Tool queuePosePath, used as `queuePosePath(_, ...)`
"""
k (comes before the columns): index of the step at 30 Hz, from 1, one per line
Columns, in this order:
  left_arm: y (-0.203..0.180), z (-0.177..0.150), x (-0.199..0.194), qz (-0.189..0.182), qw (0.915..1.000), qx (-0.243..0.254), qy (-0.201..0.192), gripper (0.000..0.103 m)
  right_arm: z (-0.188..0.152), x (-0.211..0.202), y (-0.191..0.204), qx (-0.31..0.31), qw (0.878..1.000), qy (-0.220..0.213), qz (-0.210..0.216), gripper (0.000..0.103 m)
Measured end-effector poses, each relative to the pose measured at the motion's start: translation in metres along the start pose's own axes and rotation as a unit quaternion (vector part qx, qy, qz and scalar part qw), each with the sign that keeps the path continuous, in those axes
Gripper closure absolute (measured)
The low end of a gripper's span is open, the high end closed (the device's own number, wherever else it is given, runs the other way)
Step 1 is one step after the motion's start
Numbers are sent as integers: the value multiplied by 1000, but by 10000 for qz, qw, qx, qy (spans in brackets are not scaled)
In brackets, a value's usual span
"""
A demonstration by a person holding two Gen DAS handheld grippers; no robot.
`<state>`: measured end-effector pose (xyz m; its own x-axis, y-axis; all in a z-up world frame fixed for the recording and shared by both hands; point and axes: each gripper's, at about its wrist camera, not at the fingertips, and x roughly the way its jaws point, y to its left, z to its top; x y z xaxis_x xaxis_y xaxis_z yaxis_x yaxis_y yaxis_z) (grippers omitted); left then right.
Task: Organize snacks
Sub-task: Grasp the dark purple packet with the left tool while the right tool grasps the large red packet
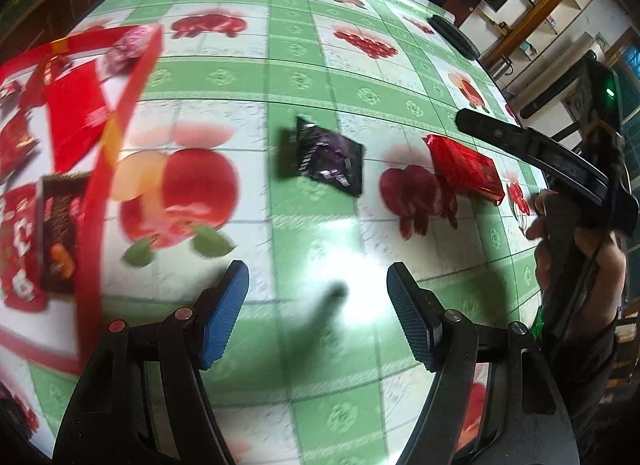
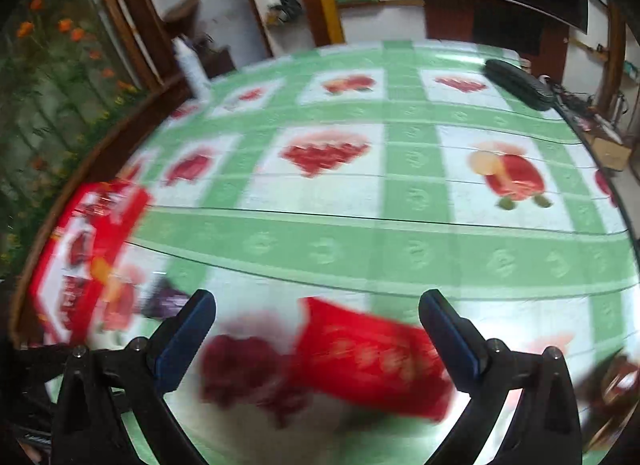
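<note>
Left wrist view, near to far:

- At 6 o'clock, very close: left gripper (image 1: 318,315), blue pads (image 1: 224,313) apart, nothing between them, only bare tablecloth (image 1: 288,77) with green squares and fruit pictures.
- A bit farther, near the middle and toward 12 o'clock from the pads: dark purple snack pack (image 1: 330,157), lying flat on the cloth, alone.
- Just to its 3 o'clock side: red snack pack (image 1: 464,169), flat on the cloth, near the purple one but not touching it.
- At 3 o'clock, by the edge: a hand (image 1: 560,233) holding the black handle of the right gripper.
- At 9 o'clock: red box (image 1: 120,117) with low walls, open on top. Inside it: brown snack pack (image 1: 60,233), more red packs, and a pink thing at the far corner, too blurry to name.
- Far away at 1 o'clock: long black thing (image 1: 454,37) near the table edge.

Right wrist view, near to far:

- At 6 o'clock: right gripper (image 2: 318,339), blue pads (image 2: 186,339) wide apart, not pressing on anything.
- Between the pads and down low: red snack pack (image 2: 368,361), blurry, flat on the cloth.
- At 8 o'clock: purple snack pack (image 2: 166,299), then the red box (image 2: 80,233) behind it at 9 o'clock.
- Far away at 1 o'clock: the long black thing (image 2: 520,85).
</note>
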<state>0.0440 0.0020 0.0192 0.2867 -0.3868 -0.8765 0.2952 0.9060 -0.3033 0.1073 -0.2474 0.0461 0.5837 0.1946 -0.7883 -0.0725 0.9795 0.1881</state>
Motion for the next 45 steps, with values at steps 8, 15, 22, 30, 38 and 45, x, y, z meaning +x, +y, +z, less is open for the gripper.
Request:
queuePosePath(8, -19, 18, 16, -43, 9999, 135, 12, 31, -10, 26, -24, -166, 9962, 857, -15, 0)
queuePosePath(15, -16, 41, 26, 120, 9999, -34, -113, 31, -43, 0, -15, -90, 9931, 1007, 589, 0)
queuePosePath(22, -18, 68, 39, 427, 9989, -82, -194, 31, -57, -4, 2, -185, 9971, 631, 378, 0)
queuePosePath(30, -28, 63, 42, 757, 9961, 425, -148, 31, -56, -4, -3, -136, 9993, 236, 252, 0)
queuePosePath(38, -38, 49, 44, 1149, 9858, 1181, -335, 54, -57, 7, 6, -615, 9958, 251, -632, 4)
queuePosePath(45, -42, 43, 43, 1033, 9833, 1422, -467, 69, -57, 7, 8, -688, 9951, 164, -687, 10)
